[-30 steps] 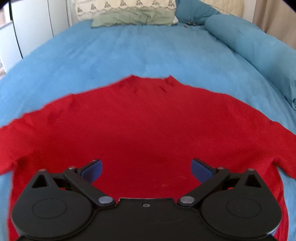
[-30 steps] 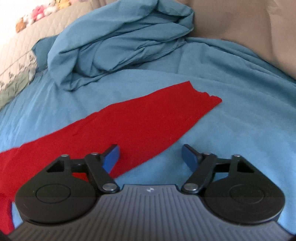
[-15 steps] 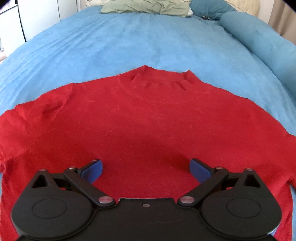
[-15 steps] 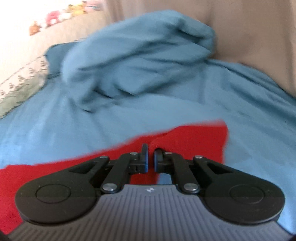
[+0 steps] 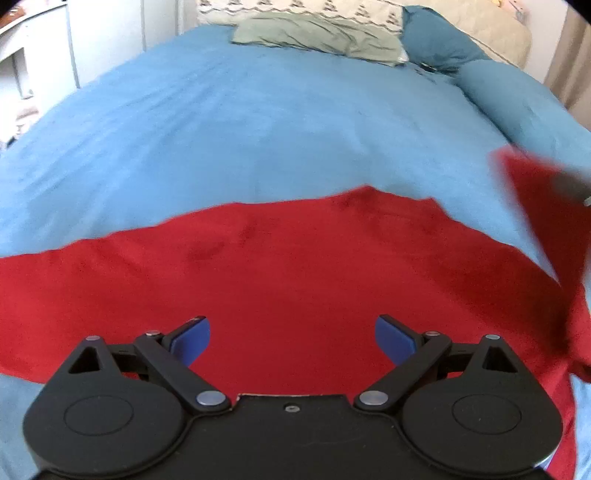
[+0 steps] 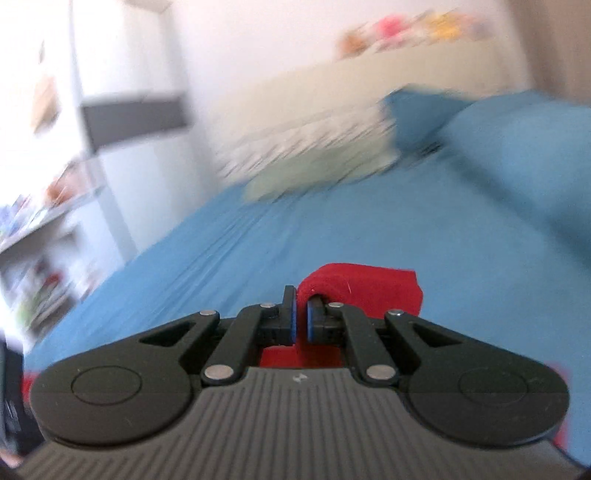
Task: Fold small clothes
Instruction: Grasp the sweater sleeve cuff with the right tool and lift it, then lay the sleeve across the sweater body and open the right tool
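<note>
Red jumper (image 5: 295, 280) lies flat on the blue bed (image 5: 258, 129); right tool (image 6: 301, 314) clamps its sleeve cuff (image 6: 362, 291), lifted, while left tool (image 5: 291, 336) hovers apart. Carrying the sleeve squarely across the chest should keep the fold neat.

Home bedroom, bed with blue cover (image 5: 258, 122), pillows (image 5: 317, 35) at the head, white cupboards (image 5: 107, 40) beside

A blue-covered bed (image 5: 258, 122) stretches ahead of the jaws; pillows (image 5: 317, 33) beyond, white cupboards (image 5: 40, 55) to their left.
</note>
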A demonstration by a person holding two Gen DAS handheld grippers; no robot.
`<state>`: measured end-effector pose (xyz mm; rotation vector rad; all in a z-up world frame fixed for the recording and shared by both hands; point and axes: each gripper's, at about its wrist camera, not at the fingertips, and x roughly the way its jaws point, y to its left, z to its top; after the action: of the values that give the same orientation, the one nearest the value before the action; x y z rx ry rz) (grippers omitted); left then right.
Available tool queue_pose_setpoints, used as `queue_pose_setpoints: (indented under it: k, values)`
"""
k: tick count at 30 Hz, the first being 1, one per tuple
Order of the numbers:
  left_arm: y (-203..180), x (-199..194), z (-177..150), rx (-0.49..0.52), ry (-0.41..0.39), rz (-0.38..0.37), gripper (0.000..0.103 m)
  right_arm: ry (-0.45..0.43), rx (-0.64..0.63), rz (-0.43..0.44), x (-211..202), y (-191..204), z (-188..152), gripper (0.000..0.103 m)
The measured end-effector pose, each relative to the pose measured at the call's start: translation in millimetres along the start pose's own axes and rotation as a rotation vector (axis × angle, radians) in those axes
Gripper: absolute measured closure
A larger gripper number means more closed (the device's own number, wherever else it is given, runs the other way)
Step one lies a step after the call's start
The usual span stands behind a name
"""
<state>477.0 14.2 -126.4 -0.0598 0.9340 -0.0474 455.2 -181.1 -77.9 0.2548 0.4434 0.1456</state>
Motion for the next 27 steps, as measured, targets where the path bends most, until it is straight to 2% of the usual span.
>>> queue_pose_setpoints:
  k: [4, 6, 8, 11, 12, 13, 14, 15, 16, 20, 23, 25, 27]
  values:
    - [31, 0, -8, -0.012, 0.007, 0.028, 0.005, 0.17, -0.093, 0.081, 53, 55, -72, 0.083]
    - [42, 2, -11, -0.023, 0.016, 0.019, 0.005, 0.204, -0.136, 0.088, 62, 72, -96, 0.083]
    - [48, 2, -14, -0.03, 0.019, 0.01, 0.005, 0.217, -0.175, 0.091, 67, 79, -109, 0.083]
    - [47, -2, -18, -0.028, 0.017, -0.005, 0.005, 0.241, -0.242, 0.098, 69, 85, -115, 0.077]
    - [45, -1, -16, -0.024, 0.013, -0.012, 0.005, 0.243, -0.267, 0.11, 60, 82, -119, 0.068]
    - [46, -6, -17, -0.017, 0.008, -0.021, 0.005, 0.243, -0.284, 0.113, 55, 80, -121, 0.051]
    - [43, -9, -16, -0.005, 0.003, -0.027, 0.005, 0.235, -0.3, 0.113, 48, 77, -119, 0.042]
    - [38, -12, -15, 0.01, -0.003, -0.035, 0.005, 0.228, -0.307, 0.114, 42, 75, -118, 0.028]
    - [31, -13, -13, 0.03, -0.013, -0.044, 0.005, 0.216, -0.313, 0.11, 32, 70, -115, 0.023]
    - [-9, -20, -10, 0.149, -0.052, -0.088, 0.005, 0.231, -0.331, 0.067, 0, 42, -105, 0.021]
    - [-41, -6, -12, 0.24, -0.039, -0.098, 0.007, 0.236, -0.337, 0.022, -19, 17, -100, 0.02]
    - [-58, 6, -16, 0.284, -0.026, -0.092, 0.012, 0.241, -0.316, 0.004, -33, 0, -101, 0.019]
    - [-69, 21, -18, 0.307, -0.009, -0.09, 0.024, 0.251, -0.306, -0.013, -45, -16, -104, 0.019]
